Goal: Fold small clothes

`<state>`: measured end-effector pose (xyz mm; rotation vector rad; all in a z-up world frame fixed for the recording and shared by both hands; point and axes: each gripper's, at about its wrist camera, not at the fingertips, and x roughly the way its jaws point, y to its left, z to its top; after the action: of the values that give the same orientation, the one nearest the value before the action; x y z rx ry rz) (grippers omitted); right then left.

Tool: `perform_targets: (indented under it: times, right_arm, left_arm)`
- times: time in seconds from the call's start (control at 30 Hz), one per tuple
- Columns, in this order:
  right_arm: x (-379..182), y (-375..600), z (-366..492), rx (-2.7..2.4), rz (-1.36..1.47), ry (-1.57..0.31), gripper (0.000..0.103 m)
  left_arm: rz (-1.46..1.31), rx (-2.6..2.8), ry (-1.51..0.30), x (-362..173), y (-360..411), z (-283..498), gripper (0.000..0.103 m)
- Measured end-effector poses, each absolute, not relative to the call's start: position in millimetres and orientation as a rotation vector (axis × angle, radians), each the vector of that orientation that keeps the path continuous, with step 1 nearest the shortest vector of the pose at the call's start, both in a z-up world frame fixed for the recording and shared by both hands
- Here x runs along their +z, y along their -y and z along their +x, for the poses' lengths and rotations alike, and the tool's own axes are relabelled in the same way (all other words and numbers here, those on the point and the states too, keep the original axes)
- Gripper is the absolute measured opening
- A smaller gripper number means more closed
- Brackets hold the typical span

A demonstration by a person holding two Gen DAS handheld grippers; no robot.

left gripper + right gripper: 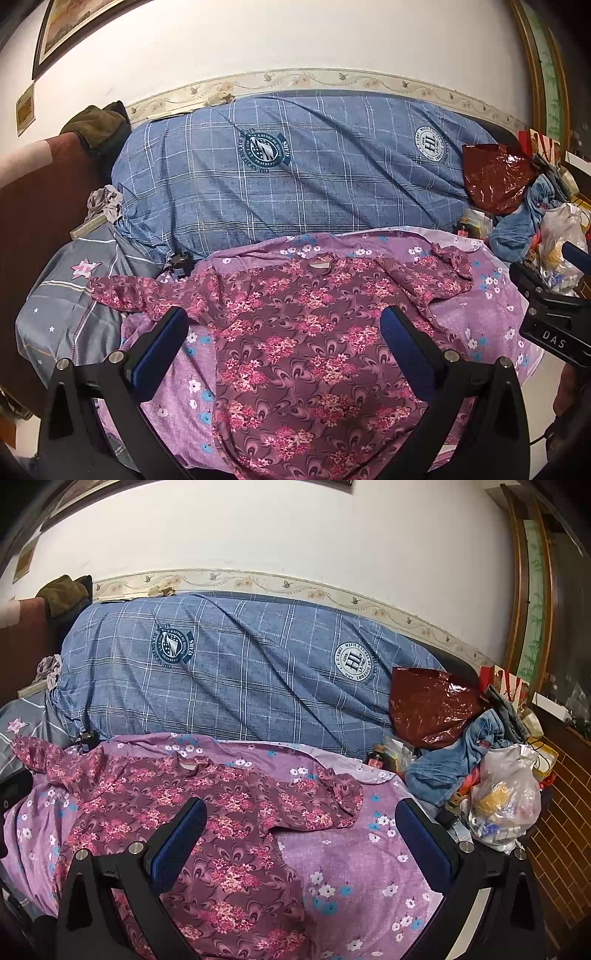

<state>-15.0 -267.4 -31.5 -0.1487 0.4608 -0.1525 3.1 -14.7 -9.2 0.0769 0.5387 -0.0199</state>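
Your left gripper (284, 325) and right gripper (301, 819) both have fingers wide, holding nothing. Top (295, 332) lies spread flat on the purple sheet (351, 867), collar at 12 o'clock; hem probably hidden.

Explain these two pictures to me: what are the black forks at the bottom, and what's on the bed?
Each picture comes from a camera riding on a hand-held gripper, looking out along its two fingers. One view is from the left gripper, the other from the right gripper, which also shows at the left view's right edge. No robot arm is involved; a person carries both. Both jaws stand wide open, holding nothing. Below them a floral shirt lies spread flat, sleeves out, on a purple sheet. Behind it is a blue checked quilt, with bags and clutter to the right.
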Motion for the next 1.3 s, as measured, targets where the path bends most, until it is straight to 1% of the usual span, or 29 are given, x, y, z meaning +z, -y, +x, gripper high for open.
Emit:
perform_targets:
  times: [0.43, 0.7, 0.97, 1.3]
  right_arm:
    - [-34.5, 271.2, -15.2, -0.172, -0.155, -0.468, 0.102]
    - [-37.3, 270.4, -14.7, -0.169, -0.146, -0.493, 0.102]
    - [-39.8, 275.0, -9.3, -0.165, -0.097, -0.460, 0.102]
    - [-49.5, 279.5, 10.7, -0.176, -0.098, -0.523, 0.102]
  left_arm:
    - [0.036, 0.042, -0.544, -10.3, -10.2, 9.5, 0.103]
    - [0.042, 0.037, -0.550, -13.4, -9.8, 11.1, 0.103]
    - [0.051, 0.034, -0.568, -18.5, -2.8, 17.1, 0.103]
    - [0.055, 0.022, -0.588, -25.0, 3.7, 41.9, 0.103]
